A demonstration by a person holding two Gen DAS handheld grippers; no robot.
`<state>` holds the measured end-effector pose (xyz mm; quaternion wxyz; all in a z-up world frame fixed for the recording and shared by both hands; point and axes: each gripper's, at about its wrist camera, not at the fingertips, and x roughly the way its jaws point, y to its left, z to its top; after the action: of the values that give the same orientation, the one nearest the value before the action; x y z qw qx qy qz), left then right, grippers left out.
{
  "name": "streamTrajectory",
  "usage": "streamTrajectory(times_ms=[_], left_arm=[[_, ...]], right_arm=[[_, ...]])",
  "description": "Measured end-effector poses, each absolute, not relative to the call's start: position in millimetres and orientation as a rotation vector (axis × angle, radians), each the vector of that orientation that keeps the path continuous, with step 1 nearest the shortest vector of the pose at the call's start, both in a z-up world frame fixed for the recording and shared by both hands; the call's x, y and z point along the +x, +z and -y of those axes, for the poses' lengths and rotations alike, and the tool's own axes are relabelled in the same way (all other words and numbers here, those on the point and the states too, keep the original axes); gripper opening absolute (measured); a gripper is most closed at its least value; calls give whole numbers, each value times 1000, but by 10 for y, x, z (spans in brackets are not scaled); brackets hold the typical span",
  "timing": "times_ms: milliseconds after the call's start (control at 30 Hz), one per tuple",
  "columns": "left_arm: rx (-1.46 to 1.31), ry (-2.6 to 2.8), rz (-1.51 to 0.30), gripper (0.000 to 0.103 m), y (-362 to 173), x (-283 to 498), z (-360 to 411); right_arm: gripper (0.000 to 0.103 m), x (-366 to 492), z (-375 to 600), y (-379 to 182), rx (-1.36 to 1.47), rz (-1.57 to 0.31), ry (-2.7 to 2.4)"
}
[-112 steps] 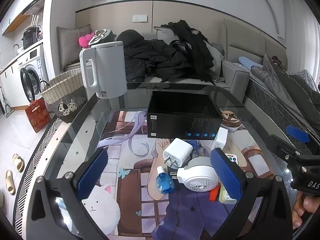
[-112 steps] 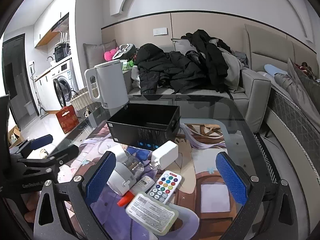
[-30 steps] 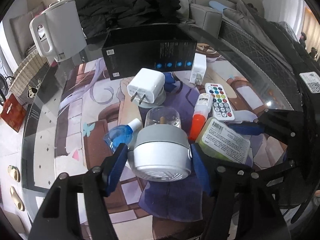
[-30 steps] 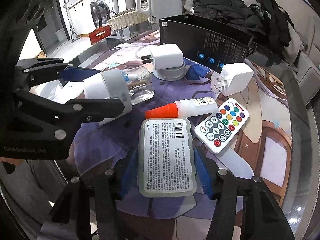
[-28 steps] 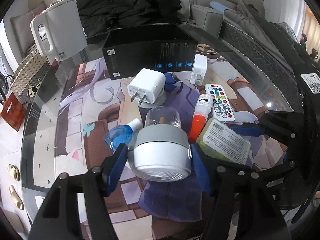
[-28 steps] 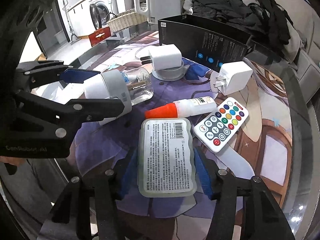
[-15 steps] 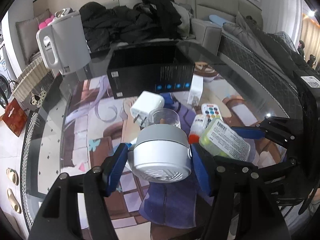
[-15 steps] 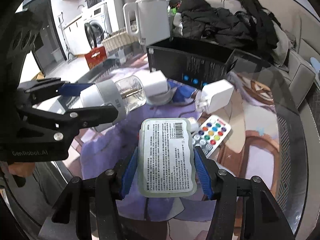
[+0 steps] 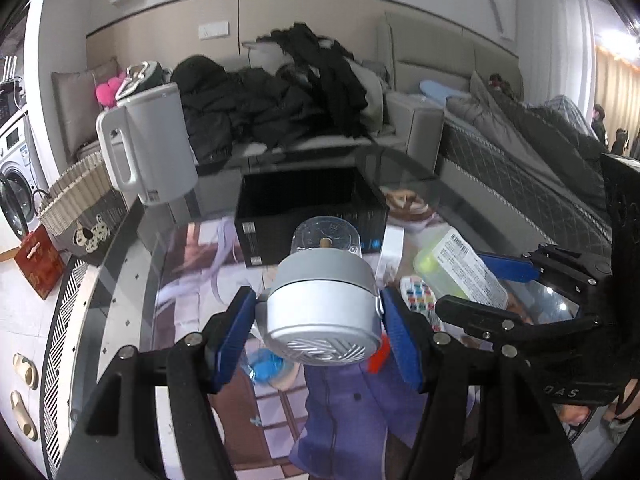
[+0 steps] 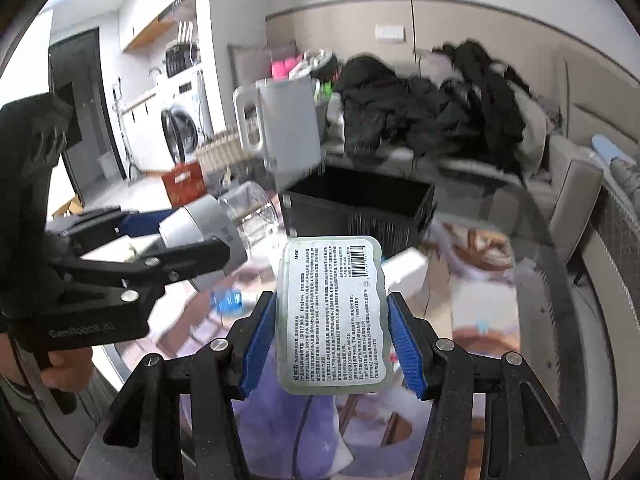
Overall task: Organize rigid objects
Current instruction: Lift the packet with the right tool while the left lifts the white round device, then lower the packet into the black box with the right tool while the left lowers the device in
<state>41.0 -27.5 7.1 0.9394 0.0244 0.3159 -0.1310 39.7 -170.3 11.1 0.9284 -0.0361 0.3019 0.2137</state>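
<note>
1. The left gripper (image 9: 320, 316) is clamped on a round grey-and-white device (image 9: 322, 304); both blue pads (image 9: 234, 334) press its sides, and it is held above the table (image 9: 120, 280)
2. A clear dome (image 9: 326, 236) sticks out of the device's far end, toward the box (image 9: 304, 196)
3. The right gripper (image 10: 332, 332) is closed narrowly on a flat translucent case (image 10: 334, 312), its pads (image 10: 258, 338) touching the case's long edges; the case is lifted off the table, label side up
4. The case's white label carries a barcode at its far right corner, "AH50" on the left margin, and dense small print too fine to read
5. The left gripper's body reads "GenRobot.AI" (image 10: 82, 332) in the right wrist view, somewhat blurred; the right one's body shows "DAS" (image 9: 564, 394) in the left wrist view
6. The open black box stands on the far part of the table, beyond both held items; it has a white sticker (image 9: 249, 230) and blue round marks on its near face, unreadable
7. A white kettle (image 9: 150, 148) stands left of the box, with a small label at its base, unreadable
8. On the mat (image 9: 348, 412) below the grippers lie a remote (image 9: 418, 296) with coloured buttons, a white charger (image 9: 390, 246), a blue bottle (image 9: 266, 362) and an orange-capped tube (image 9: 378, 356), mostly hidden
9. A hand (image 10: 66, 372) holds the left gripper's handle at the near left
</note>
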Motion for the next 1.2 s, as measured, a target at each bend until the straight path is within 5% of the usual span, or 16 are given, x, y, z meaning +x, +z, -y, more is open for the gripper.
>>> streamTrajectory(times_ms=[300, 567, 833, 1200], left_arm=[[29, -223, -334, 63, 623, 259, 190], [-25, -195, -246, 63, 852, 472, 38], [-51, -182, -353, 63, 700, 1141, 10], [-57, -207, -556, 63, 137, 1877, 113]], right_arm=[[56, 298, 1653, 766, -58, -357, 406], [56, 556, 1634, 1187, -35, -256, 373], [56, 1337, 1656, 1244, 31, -355, 375], [56, 2379, 1651, 488, 155, -655, 374]])
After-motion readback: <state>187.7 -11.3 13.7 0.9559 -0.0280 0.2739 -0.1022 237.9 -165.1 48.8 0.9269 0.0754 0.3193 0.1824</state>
